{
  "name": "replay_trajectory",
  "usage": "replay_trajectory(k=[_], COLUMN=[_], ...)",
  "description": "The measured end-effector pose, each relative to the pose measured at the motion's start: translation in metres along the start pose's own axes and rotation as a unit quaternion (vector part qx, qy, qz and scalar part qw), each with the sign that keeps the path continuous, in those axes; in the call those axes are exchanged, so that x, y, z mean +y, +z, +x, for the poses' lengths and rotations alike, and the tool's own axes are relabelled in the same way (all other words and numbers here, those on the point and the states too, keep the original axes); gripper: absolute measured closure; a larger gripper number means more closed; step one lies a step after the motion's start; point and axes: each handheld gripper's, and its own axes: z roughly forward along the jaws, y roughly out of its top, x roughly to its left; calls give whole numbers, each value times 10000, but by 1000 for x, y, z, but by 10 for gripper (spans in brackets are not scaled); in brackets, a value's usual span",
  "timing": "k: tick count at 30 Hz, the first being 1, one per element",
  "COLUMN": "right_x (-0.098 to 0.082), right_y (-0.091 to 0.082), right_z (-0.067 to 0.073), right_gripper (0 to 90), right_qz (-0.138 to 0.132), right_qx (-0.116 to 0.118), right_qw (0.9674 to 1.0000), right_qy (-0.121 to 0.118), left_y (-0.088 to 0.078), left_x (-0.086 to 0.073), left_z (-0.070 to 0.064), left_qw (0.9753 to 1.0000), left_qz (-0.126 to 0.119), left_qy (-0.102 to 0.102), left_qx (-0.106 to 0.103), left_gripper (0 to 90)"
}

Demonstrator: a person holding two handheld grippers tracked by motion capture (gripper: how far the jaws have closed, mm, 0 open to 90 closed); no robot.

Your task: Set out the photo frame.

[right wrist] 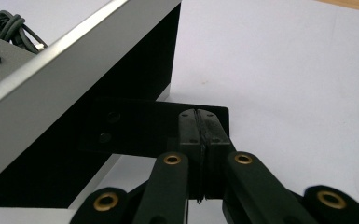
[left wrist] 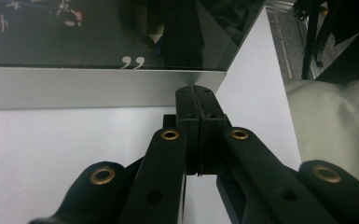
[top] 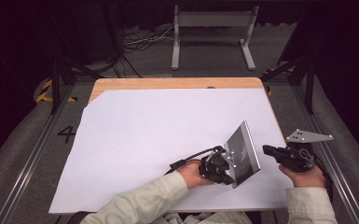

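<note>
A silver-framed dark panel (top: 244,151) stands tilted near the white sheet's (top: 144,140) front right corner; the left gripper (top: 224,173) rests against its frame, the right gripper (top: 266,150) just beside it, both with jaws pressed together

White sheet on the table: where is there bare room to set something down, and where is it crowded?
The white sheet is bare from its far edge by the wooden strip down its left side. The near right corner is crowded: the silver-framed panel stands tilted there, with the left gripper and right gripper flanking it.
</note>
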Motion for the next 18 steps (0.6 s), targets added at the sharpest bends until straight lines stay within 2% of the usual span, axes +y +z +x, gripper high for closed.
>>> replay_trajectory(k=[10,18], right_x=[-1,-1], right_y=[-1,-2], right_z=[-2,-3], right_gripper=[886,880], right_qz=[9,30], right_qx=[-29,-68], right_qw=[10000,9999], right_qy=[92,141], left_y=[12,1], left_x=[12,4], left_z=[-4,-1], left_qw=[9999,10000], left_qz=[27,-11], left_qy=[91,11], left_qx=[-80,-11], left_gripper=[900,900])
